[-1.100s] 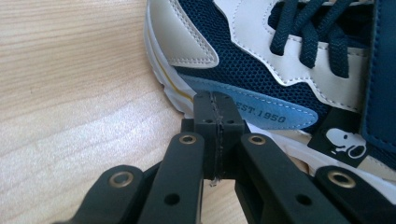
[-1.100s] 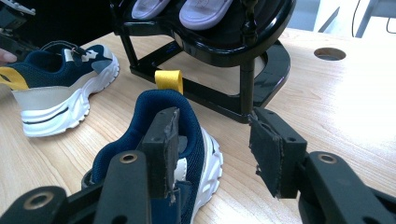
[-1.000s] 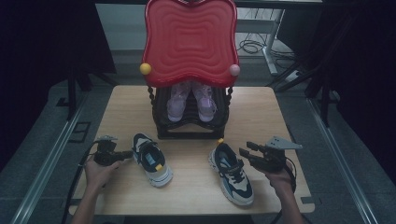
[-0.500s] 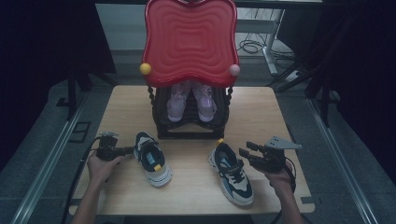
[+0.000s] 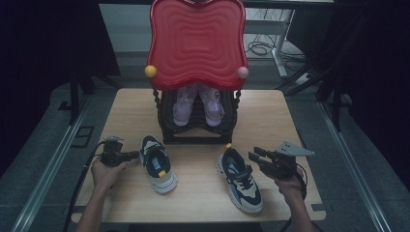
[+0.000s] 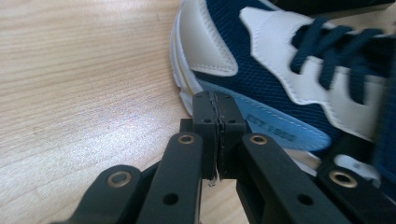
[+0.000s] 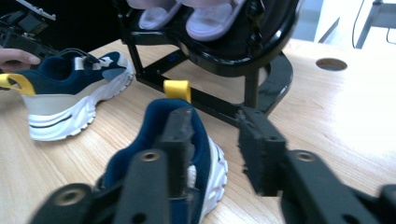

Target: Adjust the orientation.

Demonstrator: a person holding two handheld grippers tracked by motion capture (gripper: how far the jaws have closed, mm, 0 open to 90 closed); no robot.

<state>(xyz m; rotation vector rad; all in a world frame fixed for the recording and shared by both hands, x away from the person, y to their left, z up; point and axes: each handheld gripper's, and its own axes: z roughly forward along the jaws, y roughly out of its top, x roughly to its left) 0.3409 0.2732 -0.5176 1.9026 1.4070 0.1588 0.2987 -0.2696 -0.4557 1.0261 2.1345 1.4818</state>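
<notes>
High view: right gripper (image 5: pixel 256 157), jaws part-open and just closing, empty, should straddle right sneaker's (image 5: pixel 240 179) heel collar at nine o'clock; left gripper (image 5: pixel 133 155) closed, empty.

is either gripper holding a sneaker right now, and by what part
No. The left gripper is shut on nothing, its tips beside the left sneaker. The right gripper has just been closing, one jaw inside the right sneaker's heel opening, not yet pinching.

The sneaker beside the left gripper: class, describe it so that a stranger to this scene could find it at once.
Start at the black shoe rack under the red wavy panel on the wooden table. Two navy-and-white sneakers lie in front of it. Yours is the left sneaker, nearer the rack than the right sneaker, with its toe pointing toward the table's near edge.
</notes>
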